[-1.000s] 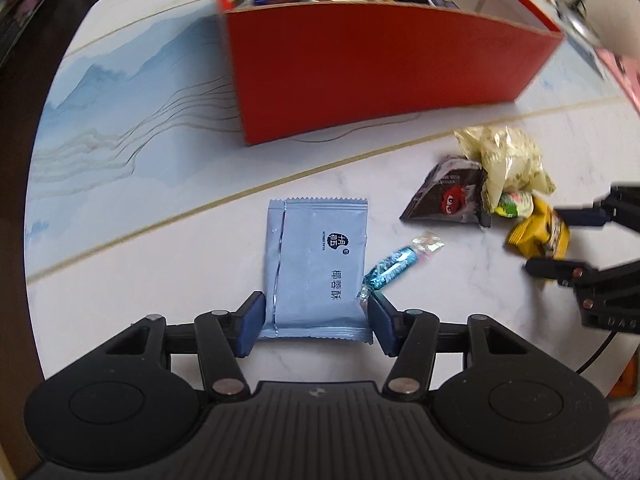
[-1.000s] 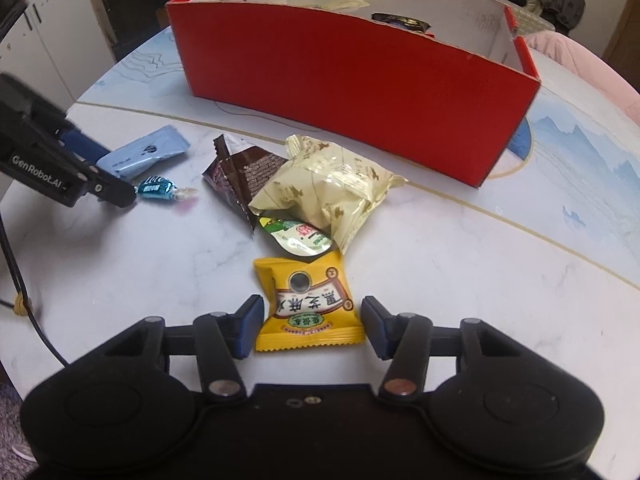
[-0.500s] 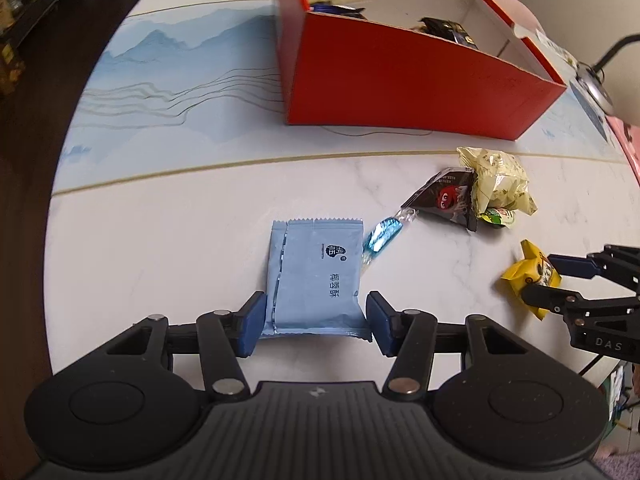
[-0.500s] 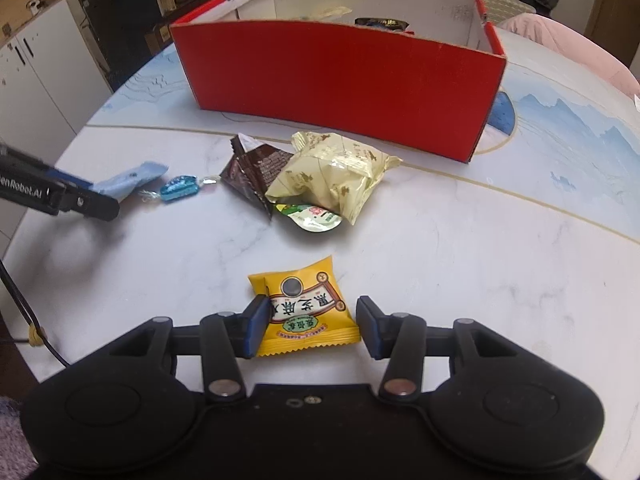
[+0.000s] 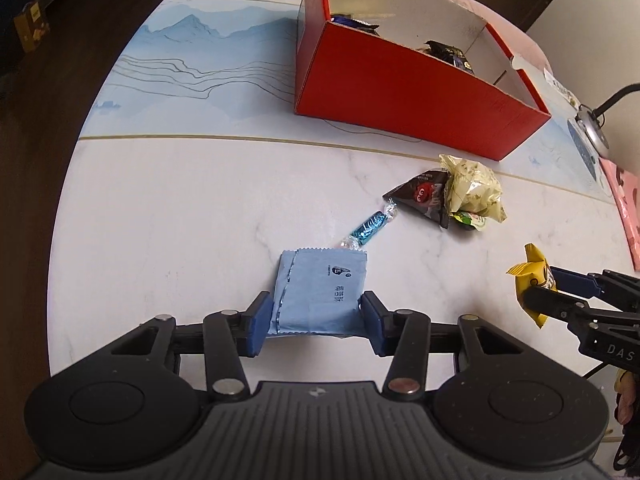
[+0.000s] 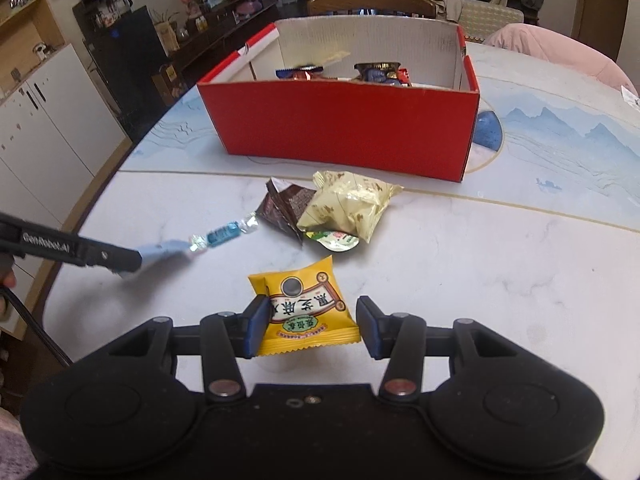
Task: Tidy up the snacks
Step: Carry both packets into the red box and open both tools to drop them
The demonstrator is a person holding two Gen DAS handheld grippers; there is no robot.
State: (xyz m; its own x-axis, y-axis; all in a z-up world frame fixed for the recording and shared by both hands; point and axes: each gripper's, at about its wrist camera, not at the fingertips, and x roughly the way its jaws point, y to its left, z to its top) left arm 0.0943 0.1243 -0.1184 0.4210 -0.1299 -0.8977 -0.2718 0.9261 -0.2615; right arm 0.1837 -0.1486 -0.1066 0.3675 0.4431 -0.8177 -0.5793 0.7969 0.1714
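Note:
My left gripper (image 5: 316,322) is shut on a light blue snack packet (image 5: 320,292) and holds it above the white table. My right gripper (image 6: 310,326) is shut on a yellow snack packet (image 6: 306,310), lifted off the table; that packet also shows in the left wrist view (image 5: 530,284). The red cardboard box (image 6: 344,128) stands at the back with several snacks inside. A blue wrapped candy (image 5: 370,226), a dark chocolate bag (image 5: 420,196), a pale yellow bag (image 5: 474,192) and a small green cup (image 6: 332,240) lie between the grippers and the box.
The round table (image 5: 180,220) has a blue mountain print at the far side and a curved edge at the left. A lamp base (image 5: 592,132) and a pink item (image 5: 628,208) are at the right. White cabinets (image 6: 40,128) and a wooden chair (image 6: 372,0) stand beyond the table.
Both grippers have risen and drawn back from the box, each carrying its packet. The table and box now look farther away and the box interior shows.

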